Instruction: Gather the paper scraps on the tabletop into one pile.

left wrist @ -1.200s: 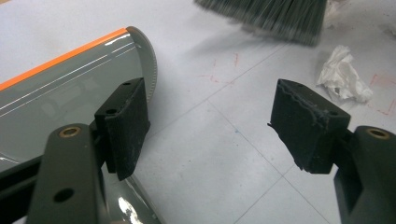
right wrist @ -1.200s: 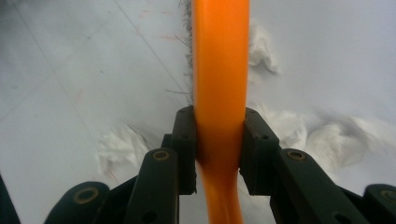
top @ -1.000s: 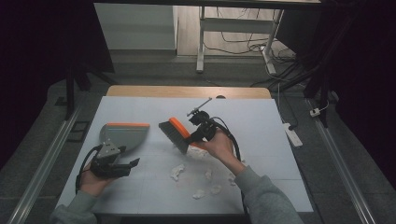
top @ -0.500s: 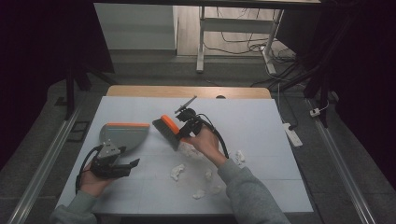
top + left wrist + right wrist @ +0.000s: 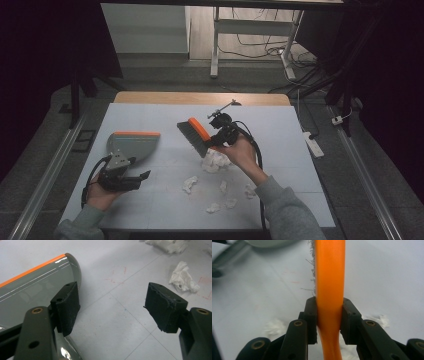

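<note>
A grey dustpan (image 5: 134, 144) with an orange rim lies on the left of the table (image 5: 300, 150). It is also in the left gripper view as the dustpan (image 5: 30, 287), close beside one jaw. My left gripper (image 5: 140, 177) rests just in front of it; its jaws (image 5: 112, 307) stand open over bare table. My right gripper (image 5: 214, 142) is raised above the table's middle, shut on the orange handle (image 5: 329, 285) of a hand brush (image 5: 192, 134) whose grey bristles point left and down. Crumpled white paper (image 5: 215, 161) lies under that hand.
More paper scraps lie toward the front, one (image 5: 189, 184) left of centre and several (image 5: 222, 200) near the right sleeve. A scrap (image 5: 183, 277) sits ahead of the left jaws. A white power strip (image 5: 314, 144) lies off the table's right edge.
The right hand swung the brush left and away across the table, then back to the right. The left hand and the dustpan stayed put.
</note>
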### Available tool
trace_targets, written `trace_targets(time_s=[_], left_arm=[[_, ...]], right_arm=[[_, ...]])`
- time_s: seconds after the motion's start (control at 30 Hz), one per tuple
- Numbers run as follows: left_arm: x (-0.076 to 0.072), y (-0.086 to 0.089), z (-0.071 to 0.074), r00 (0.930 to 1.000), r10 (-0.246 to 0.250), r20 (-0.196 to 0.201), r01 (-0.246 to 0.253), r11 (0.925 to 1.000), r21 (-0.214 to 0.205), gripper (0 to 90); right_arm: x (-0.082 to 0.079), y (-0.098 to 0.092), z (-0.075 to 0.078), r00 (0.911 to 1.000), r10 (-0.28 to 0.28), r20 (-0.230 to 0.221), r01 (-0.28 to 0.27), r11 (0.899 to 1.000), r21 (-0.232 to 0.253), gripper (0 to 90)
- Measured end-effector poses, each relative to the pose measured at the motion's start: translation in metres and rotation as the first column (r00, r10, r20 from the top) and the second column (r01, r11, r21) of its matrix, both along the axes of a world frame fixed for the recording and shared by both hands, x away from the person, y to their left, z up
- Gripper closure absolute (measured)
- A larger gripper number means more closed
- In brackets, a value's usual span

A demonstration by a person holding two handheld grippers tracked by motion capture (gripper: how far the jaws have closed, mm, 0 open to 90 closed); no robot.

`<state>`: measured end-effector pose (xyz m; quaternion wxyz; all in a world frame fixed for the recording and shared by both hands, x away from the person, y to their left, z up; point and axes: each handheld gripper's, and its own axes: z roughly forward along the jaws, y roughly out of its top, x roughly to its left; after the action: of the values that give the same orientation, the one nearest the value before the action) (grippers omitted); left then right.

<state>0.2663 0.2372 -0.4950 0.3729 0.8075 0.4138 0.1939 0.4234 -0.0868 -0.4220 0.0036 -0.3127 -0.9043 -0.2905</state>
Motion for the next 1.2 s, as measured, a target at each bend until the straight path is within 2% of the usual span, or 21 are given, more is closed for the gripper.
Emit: trace_targets(time_s=[0.1,0.2,0.3,0.43,0.6,0.7,0.9,0.97,1.0,1.03,1.1,1.17,1.2], left_arm=[[0.0,0.0,0.0,1.0,0.001,0.001,-0.001,1.0,0.001,28.3],[0.0,0.0,0.0,1.0,0.002,0.002,-0.002,1.0,0.0,28.3],[0.0,0.001,0.0,1.0,0.006,0.003,-0.006,1.0,-0.002,28.3],[0.0,0.002,0.0,1.0,0.008,0.0,-0.008,1.0,-0.004,28.3],[0.0,0.002,0.0,0.9999,0.01,0.002,-0.01,0.9999,-0.004,28.3],[0.001,0.003,0.0,0.9999,0.012,0.0,-0.012,0.9999,-0.004,28.3],[0.0,0.003,0.0,0.9999,0.011,0.0,-0.011,0.9999,-0.003,28.3],[0.0,0.003,0.0,0.9999,0.011,-0.001,-0.011,0.9999,-0.003,28.3],[0.0,0.003,0.0,1.0,0.01,-0.002,-0.01,1.0,-0.002,28.3],[0.0,0.003,0.0,1.0,0.009,-0.002,-0.009,1.0,-0.003,28.3],[0.0,0.003,0.0,1.0,0.008,-0.002,-0.008,1.0,-0.003,28.3],[0.0,0.003,0.0,1.0,0.008,-0.002,-0.008,1.0,-0.003,28.2],[0.0,0.003,0.0,1.0,0.008,-0.003,-0.008,1.0,-0.002,28.3]], right_arm=[[-0.012,0.0,0.006,0.9993,0.035,0.013,-0.035,0.999,0.011,70.1],[-0.021,0.001,0.005,0.9979,0.064,-0.009,-0.064,0.998,0.029,70.1],[-0.036,0.007,-0.002,0.993,0.115,-0.024,-0.115,0.993,0.015,70.0],[-0.053,0.015,-0.01,0.9803,0.193,-0.041,-0.193,0.981,0.0,70.1],[-0.067,0.024,-0.012,0.967,0.25,-0.047,-0.252,0.967,-0.024,70.0],[-0.078,0.032,-0.015,0.9563,0.289,-0.046,-0.291,0.954,-0.066,70.0],[-0.092,0.048,-0.032,0.9229,0.368,-0.112,-0.382,0.911,-0.155,70.0],[-0.092,0.05,-0.035,0.9266,0.361,-0.105,-0.375,0.906,-0.196,70.1],[-0.089,0.049,-0.036,0.9331,0.35,-0.083,-0.36,0.905,-0.225,70.0],[-0.086,0.047,-0.037,0.9404,0.331,-0.08,-0.34,0.91,-0.238,70.0],[-0.076,0.04,-0.037,0.952,0.294,-0.085,-0.306,0.923,-0.233,70.0],[-0.065,0.03,-0.035,0.968,0.246,-0.048,-0.25,0.93,-0.27,70.0],[-0.061,0.025,-0.034,0.9719,0.232,-0.04,-0.234,0.933,-0.274,70.0]])
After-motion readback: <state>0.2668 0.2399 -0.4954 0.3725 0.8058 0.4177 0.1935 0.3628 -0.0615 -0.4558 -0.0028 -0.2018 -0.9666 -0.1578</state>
